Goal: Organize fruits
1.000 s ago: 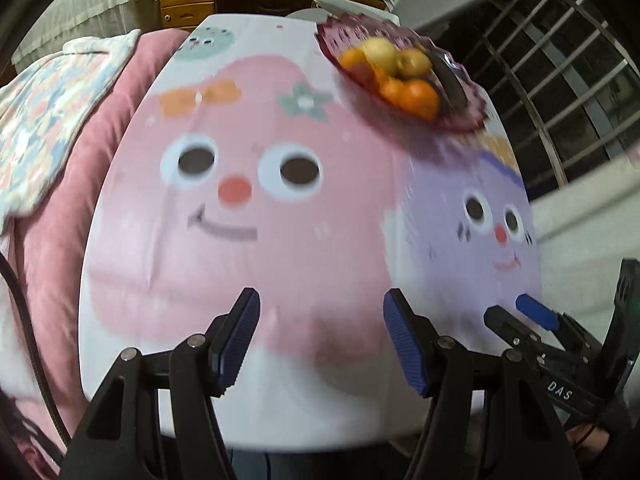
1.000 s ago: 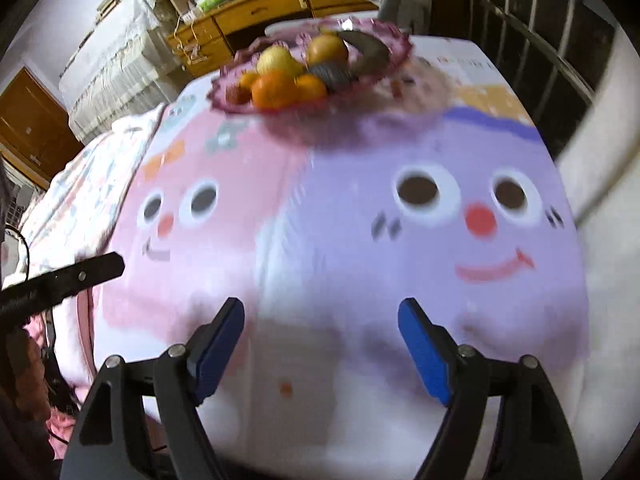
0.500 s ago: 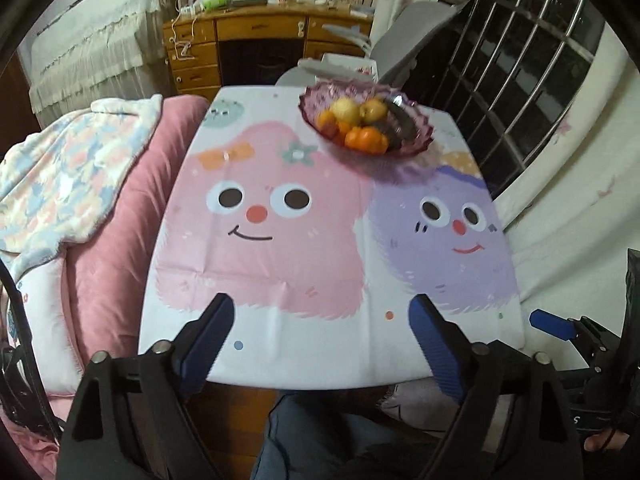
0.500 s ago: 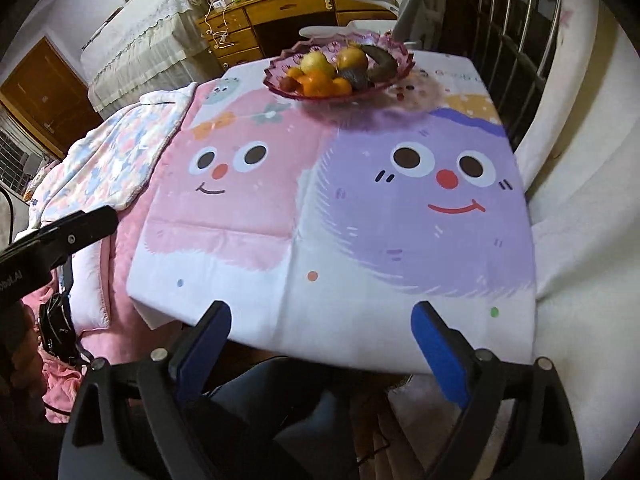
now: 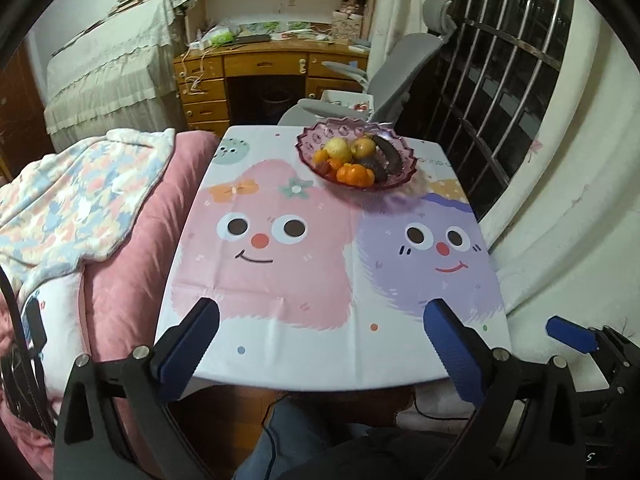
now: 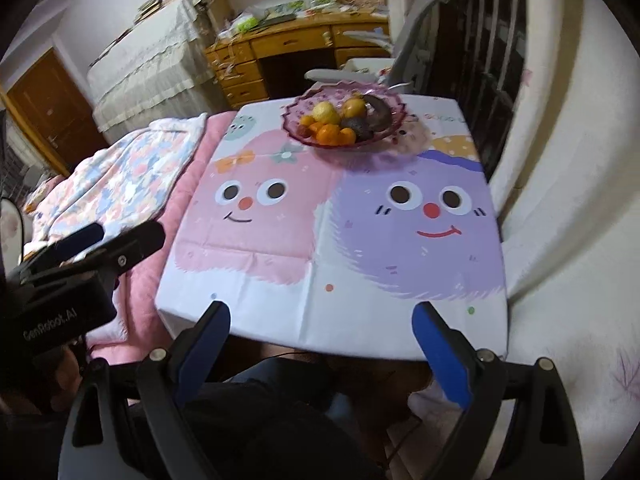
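Note:
A purple glass bowl (image 5: 394,142) stands at the far end of the table (image 5: 320,352) and shows in the right wrist view (image 6: 384,96) too. It holds oranges (image 5: 354,174), yellow pears (image 5: 339,148) and dark fruits (image 5: 386,154). My left gripper (image 5: 320,322) is open and empty, held back over the table's near edge. My right gripper (image 6: 322,322) is open and empty too, also back at the near edge, to the right of the left one.
The table carries a cloth with a pink (image 5: 260,240) and a purple (image 5: 436,246) cartoon face. A pink bed with a flowered blanket (image 5: 80,196) lies on the left. A grey chair (image 5: 384,76) and wooden desk (image 5: 260,68) stand behind; barred window (image 5: 500,80) on the right.
Both grippers have pulled back and up from close over the cloth to beyond the table's near edge. The bowl now looks far away. Both stay open and empty.

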A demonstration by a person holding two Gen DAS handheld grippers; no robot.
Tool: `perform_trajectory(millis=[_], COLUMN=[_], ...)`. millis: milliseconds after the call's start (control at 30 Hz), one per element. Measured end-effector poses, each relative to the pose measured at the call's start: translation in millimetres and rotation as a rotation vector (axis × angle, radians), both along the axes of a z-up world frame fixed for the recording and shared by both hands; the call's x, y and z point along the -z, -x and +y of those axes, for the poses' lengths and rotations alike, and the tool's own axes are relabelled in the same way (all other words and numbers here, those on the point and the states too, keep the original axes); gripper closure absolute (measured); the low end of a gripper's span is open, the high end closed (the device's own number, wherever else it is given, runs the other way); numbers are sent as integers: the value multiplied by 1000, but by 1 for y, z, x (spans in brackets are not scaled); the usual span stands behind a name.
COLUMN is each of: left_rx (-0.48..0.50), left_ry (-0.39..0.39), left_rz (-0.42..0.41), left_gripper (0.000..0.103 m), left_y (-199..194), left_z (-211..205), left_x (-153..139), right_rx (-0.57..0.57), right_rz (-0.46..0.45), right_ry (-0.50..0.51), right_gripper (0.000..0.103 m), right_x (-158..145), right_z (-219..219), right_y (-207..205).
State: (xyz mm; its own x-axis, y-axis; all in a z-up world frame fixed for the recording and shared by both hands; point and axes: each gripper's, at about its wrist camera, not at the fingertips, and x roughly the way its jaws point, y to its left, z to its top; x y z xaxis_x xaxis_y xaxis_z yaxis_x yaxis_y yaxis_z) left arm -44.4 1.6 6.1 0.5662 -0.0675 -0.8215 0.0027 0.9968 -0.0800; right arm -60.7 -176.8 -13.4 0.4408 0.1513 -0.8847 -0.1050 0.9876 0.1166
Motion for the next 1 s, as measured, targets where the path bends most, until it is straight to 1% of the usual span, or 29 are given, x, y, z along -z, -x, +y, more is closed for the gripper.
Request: perform_trajectory(millis=[133, 233, 333, 700, 1000], left_rx=[-4, -16, -35, -52, -39], left_ry=[-18, -33, -48, -67, -65], left_rz=[2, -21, -26, -30, -17], left_gripper=[1, 1, 1, 1, 1], left_y=[4, 6, 7, 7, 4], left_z=[-3, -3, -2, 3, -1], left_x=[5, 1, 0, -1, 0], right_rx=[15, 4, 4, 5, 14], right_rz=[-28, -28, -45, -75, -64], right_ry=[14, 19, 19, 6, 5], right_gripper=[7, 5, 0, 0, 0], right_x=[1, 2, 0, -2, 0], right_z=[2, 6, 7, 11, 9], right_y=[7, 7, 8, 7, 7])
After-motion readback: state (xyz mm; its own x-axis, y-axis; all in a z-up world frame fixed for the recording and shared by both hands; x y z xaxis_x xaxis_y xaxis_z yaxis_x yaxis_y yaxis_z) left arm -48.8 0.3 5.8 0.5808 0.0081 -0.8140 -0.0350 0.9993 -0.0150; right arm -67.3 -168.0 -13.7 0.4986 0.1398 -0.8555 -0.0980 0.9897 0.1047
